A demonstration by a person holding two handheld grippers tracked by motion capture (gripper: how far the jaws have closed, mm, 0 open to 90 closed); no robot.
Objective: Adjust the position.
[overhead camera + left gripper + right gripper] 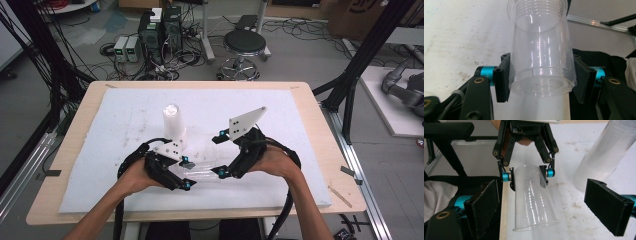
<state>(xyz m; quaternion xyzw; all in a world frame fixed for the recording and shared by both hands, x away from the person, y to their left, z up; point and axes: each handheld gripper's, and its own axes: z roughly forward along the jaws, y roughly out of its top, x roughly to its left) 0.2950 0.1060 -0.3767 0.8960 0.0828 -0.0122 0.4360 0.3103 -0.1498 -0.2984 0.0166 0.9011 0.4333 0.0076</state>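
Observation:
My left gripper (187,173) is shut on a single clear plastic cup (202,172) and pinches it near its base (540,82), with the ribbed rim pointing away. In the right gripper view the left gripper (527,176) holds that cup (534,202) tilted above the mat, its wide rim towards the camera. My right gripper (220,154) faces it with its jaws wide open. Its pads (484,205) stand apart from the cup on both sides. An upside-down stack of clear cups (172,122) stands on the white mat just behind the left gripper, the same stack (604,155) at upper right.
A white foam mat (125,120) covers most of the wooden table (75,150). The mat's near edge (504,215) runs under the cup. Beyond the table stand a stool (244,45), electronics boxes (160,30) and cables on the floor.

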